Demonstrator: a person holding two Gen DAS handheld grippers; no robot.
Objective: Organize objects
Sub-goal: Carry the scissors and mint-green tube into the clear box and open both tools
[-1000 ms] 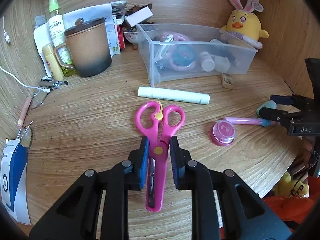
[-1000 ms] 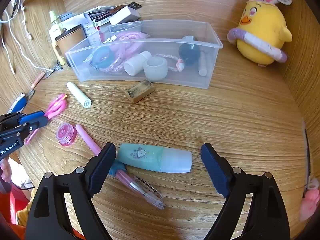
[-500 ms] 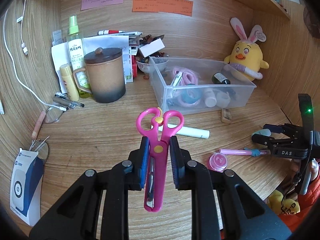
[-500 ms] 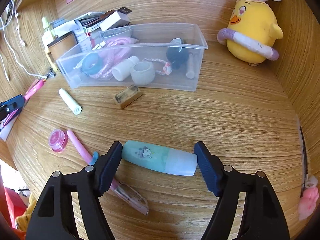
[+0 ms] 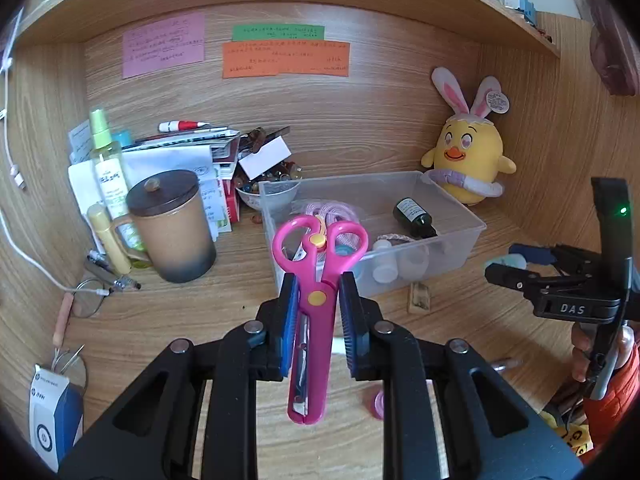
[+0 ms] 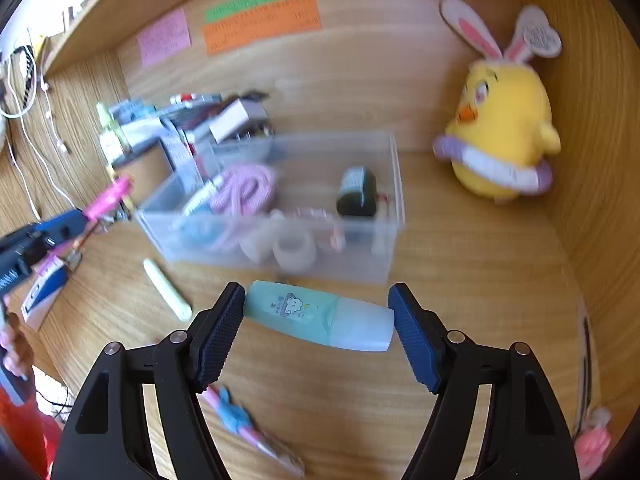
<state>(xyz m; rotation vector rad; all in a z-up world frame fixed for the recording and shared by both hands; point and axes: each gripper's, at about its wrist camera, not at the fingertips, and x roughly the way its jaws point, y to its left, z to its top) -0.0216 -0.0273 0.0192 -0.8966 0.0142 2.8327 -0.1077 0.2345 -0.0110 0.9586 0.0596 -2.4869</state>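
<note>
The left gripper (image 5: 318, 308) is clamping a pair of pink scissors (image 5: 316, 276) just below the yellow pivot, its blue fingers (image 5: 290, 312) drawn in narrow against the plastic. The handles are pointing up and away, the blade end is hanging down toward the camera, and the scissors are riding clear of the worktop (image 5: 192, 312), in front of the clear plastic bin (image 5: 460, 240).

The right gripper (image 6: 316, 320) is holding a mint-green tube (image 6: 316, 314) crosswise, end to end, with its fingers (image 6: 218, 332) pressing on the printed end and the frosted cap end. Those fingers have just been closing onto the tube and are now standing fairly wide around its length. The tube is sitting lifted off the wood, just in front of the bin's near wall.

Inside the bin, a coil of pink rope (image 6: 246, 192), a dark bottle (image 6: 356, 192) and a few pale small containers are lying loose. A pale stick (image 6: 166, 290) is lying on the worktop to the left of the bin, and a pink pen with a blue charm (image 6: 236, 416) is lying below the right gripper. A yellow chick plush with rabbit ears (image 5: 468, 160) is standing in the far right corner, and a lidded brown mug (image 5: 172, 224) is sitting to the left of the bin. A person's hand (image 5: 584, 344) is gripping the right gripper's handle at the edge of the left wrist view.
</note>
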